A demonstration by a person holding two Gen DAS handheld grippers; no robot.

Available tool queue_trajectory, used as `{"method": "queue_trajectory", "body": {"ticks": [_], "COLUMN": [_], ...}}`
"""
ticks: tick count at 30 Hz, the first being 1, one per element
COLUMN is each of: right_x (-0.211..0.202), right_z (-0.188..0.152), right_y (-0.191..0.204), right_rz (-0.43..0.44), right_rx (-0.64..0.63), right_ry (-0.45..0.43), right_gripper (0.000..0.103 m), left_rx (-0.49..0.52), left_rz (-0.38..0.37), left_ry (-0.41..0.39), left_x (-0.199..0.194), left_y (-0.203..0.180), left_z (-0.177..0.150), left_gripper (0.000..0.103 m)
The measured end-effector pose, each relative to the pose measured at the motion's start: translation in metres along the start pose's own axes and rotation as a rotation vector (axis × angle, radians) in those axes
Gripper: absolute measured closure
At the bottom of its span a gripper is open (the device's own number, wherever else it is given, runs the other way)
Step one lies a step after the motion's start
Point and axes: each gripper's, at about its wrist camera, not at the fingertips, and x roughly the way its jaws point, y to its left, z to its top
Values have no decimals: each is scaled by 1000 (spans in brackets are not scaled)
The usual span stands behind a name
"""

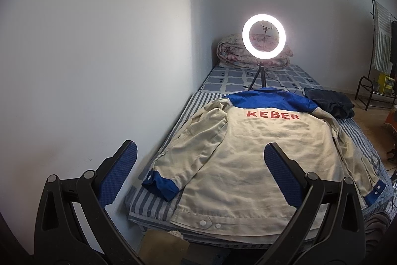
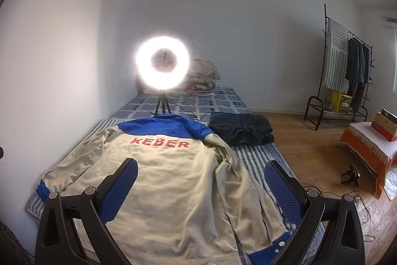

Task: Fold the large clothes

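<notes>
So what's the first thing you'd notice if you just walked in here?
The glowing ring light on its little tripod, far down the bed, grabs the eye first. Next comes the big beige and blue jacket spread back-up on the striped bed, red KEBER letters across its shoulders, with both open grippers hovering near its hem.

Beige-and-blue jacket (image 2: pixel 173 180) flat on bed (image 2: pixel 258 153), right gripper (image 2: pixel 201 170) fingers apart above

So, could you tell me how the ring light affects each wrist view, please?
Left wrist view: the ring light is crisp, the jacket lettering readable. Right wrist view: the ring blooms into glare, hiding its rim and veiling the folded quilt behind; both views show fisheye bending and dark corners.
</notes>
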Motion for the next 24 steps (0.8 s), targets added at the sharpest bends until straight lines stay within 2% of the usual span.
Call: {"method": "queue_trajectory", "body": {"ticks": [9, 13, 14, 16, 18, 20, 24], "right_x": [27, 43, 46, 52, 60, 71, 91], "right_z": [6, 5, 4, 0, -3, -5, -9], "right_y": [30, 45, 50, 59, 73, 92, 131], "right_rz": [64, 122, 145, 212, 286, 356, 479], "right_rx": [-32, -42, -44, -51, -61, -83, -125], "right_ry": [23, 39, 33, 11, 8, 39, 112], "right_gripper": [0, 0, 0, 0, 0, 0, 0], "left_rx": [-33, -47, -52, -52, -62, -85, -114], "left_rz": [27, 10, 12, 13, 13, 4, -11], "left_ry": [56, 101, 115, 139, 167, 189, 241], "left_x": [30, 45, 49, 52, 57, 59, 65], "left_y": [29, 47, 51, 57, 63, 70, 81], "left_z": [-6, -17, -21, -29, -38, -47, -63], "left_gripper": [0, 3, 4, 16, 18, 18, 28]}}
